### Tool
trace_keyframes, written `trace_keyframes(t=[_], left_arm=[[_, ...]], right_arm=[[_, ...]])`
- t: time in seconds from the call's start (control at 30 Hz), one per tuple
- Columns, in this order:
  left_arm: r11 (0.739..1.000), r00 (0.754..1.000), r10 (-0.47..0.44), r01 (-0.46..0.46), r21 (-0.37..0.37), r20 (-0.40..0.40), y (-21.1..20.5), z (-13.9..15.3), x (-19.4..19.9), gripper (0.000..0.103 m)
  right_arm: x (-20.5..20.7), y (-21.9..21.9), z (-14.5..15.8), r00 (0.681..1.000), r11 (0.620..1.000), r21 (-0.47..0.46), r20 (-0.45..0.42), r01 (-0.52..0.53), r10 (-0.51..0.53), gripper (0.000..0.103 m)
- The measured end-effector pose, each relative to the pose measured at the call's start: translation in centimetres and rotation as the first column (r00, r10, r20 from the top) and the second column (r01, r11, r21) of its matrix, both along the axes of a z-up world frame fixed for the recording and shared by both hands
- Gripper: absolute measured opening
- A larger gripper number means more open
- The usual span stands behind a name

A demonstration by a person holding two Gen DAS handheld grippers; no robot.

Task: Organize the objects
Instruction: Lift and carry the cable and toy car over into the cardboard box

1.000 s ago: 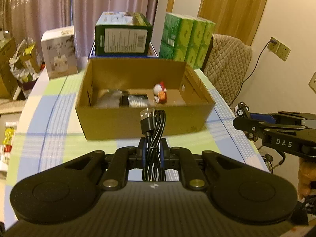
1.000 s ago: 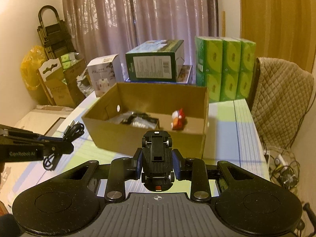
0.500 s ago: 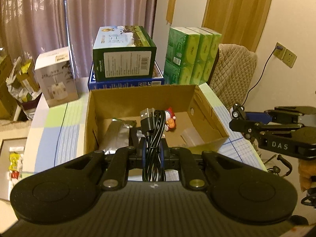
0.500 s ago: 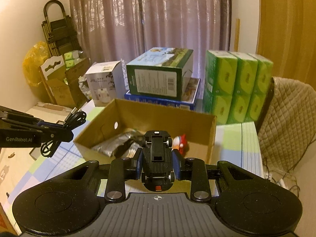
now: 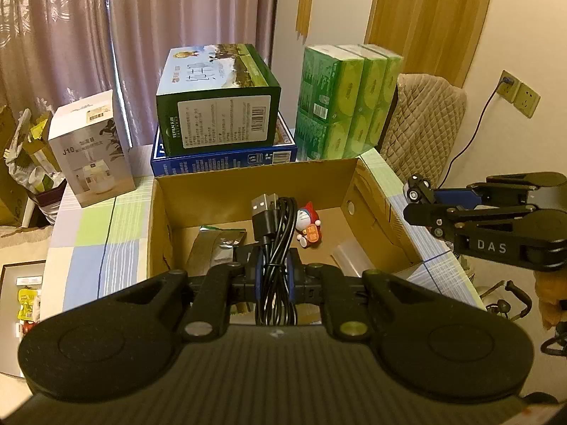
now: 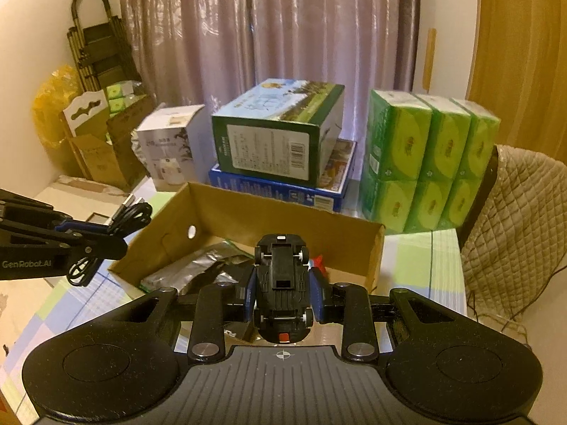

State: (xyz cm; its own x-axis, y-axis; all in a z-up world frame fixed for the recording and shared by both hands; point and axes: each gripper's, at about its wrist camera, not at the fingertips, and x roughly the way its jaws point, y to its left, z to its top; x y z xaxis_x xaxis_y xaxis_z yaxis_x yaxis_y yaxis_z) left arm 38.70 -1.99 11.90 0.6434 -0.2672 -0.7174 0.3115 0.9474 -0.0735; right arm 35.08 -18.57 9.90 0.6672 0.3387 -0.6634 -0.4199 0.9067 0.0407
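Observation:
My left gripper is shut on a coiled black USB cable, held above the near side of an open cardboard box. My right gripper is shut on a black toy car, turned underside up, above the box's near edge. Inside the box lie a small red-hatted figurine, a silver foil pouch and a clear plastic piece. The right gripper with the car shows at the right of the left wrist view. The left gripper with the cable shows at the left of the right wrist view.
Behind the cardboard box stand a green carton on a flat blue box, green tissue packs and a white box. A quilted chair is at the table's right. The checked tablecloth lies under everything.
Both grippers have risen and moved forward over the box, each still holding its object. The view now looks down into the box.

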Motion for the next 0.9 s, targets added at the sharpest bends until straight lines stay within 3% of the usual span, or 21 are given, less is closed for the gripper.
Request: trace_keyframes(t=[0.53,0.9], left_arm=[[0.999,0.995,0.006,-0.002,0.039,-0.102,-1.4,-2.2,5.8,0.01],[0.999,0.991,0.015,-0.01,0.038,-0.134,-1.3,-3.5,7.1,0.01]], right_arm=[[5.2,0.2,-2.7,0.988,0.999,-0.021,-0.151,0.038,-0.041,0.027],[6.1,0.5,-3.9,0.984,0.999,-0.034,-0.172,0.033,-0.039,0.027]])
